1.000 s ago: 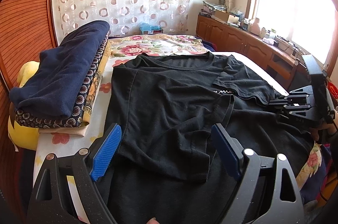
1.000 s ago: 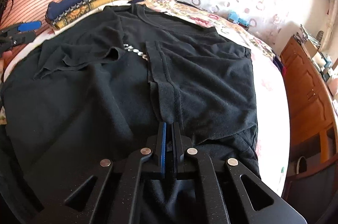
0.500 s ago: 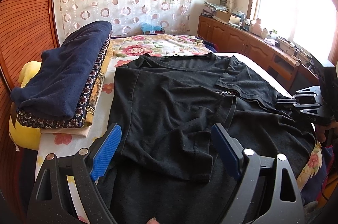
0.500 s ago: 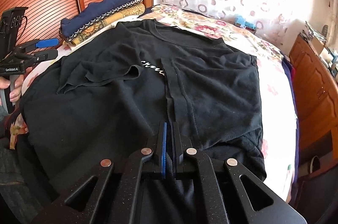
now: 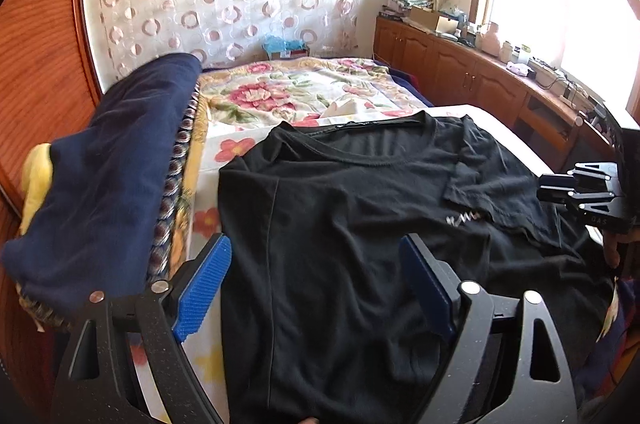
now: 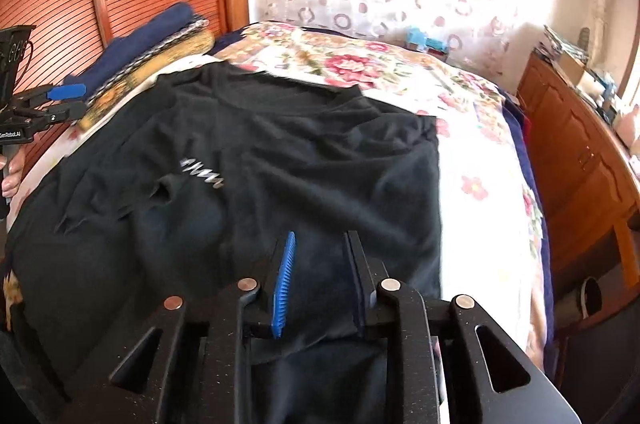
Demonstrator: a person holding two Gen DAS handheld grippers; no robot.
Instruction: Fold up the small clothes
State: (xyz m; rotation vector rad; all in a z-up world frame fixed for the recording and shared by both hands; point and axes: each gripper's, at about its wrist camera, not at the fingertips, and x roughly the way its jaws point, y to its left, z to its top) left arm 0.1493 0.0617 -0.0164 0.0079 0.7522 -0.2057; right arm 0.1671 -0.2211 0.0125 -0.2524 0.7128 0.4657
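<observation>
Black T-shirt spread on floral bedspread, sleeve folded inward. Left gripper spread wide, just narrowing, ungrasping; right gripper just parting, released; folded stack at nine o'clock.

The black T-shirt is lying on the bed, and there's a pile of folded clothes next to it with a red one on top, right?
Almost. The black T-shirt does lie on the bed, and the pile of folded clothes sits beside it. But the top piece is dark navy blue, not red. The left wrist view shows it most clearly.
</observation>
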